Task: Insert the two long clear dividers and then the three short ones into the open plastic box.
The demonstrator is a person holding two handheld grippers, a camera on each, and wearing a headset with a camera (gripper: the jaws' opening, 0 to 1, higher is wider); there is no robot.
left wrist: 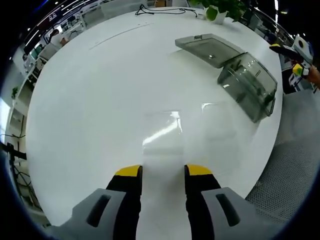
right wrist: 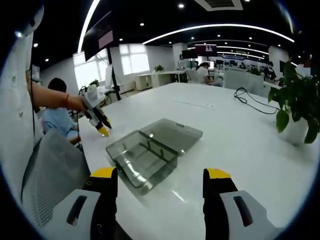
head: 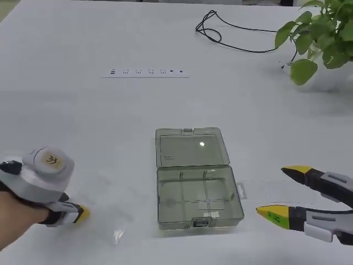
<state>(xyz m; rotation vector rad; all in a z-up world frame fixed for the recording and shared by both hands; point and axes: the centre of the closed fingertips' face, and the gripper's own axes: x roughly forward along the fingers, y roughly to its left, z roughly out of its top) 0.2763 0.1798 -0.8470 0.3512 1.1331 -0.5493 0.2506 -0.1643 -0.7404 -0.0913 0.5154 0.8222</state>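
- left gripper point(left wrist: 164, 172): yellow-tipped jaws parted, nothing between them, low over the white table point(left wrist: 85, 110)
- plastic box point(left wrist: 248, 85): smoky clear, lid swung open and lying flat
- clear divider point(left wrist: 162, 131): flat on the table, between box and left jaws, catching glare
- second clear piece point(left wrist: 218, 117): faint, just beside the box
- right gripper point(left wrist: 287, 57): beyond the box

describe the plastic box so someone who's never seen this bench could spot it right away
Start at the big white table and find the white power strip lying across its far half. Come straight toward the near edge from there and you reach the box, in the middle. It is the one smoky grey see-through thing there, with its lid laid flat open behind the tray.
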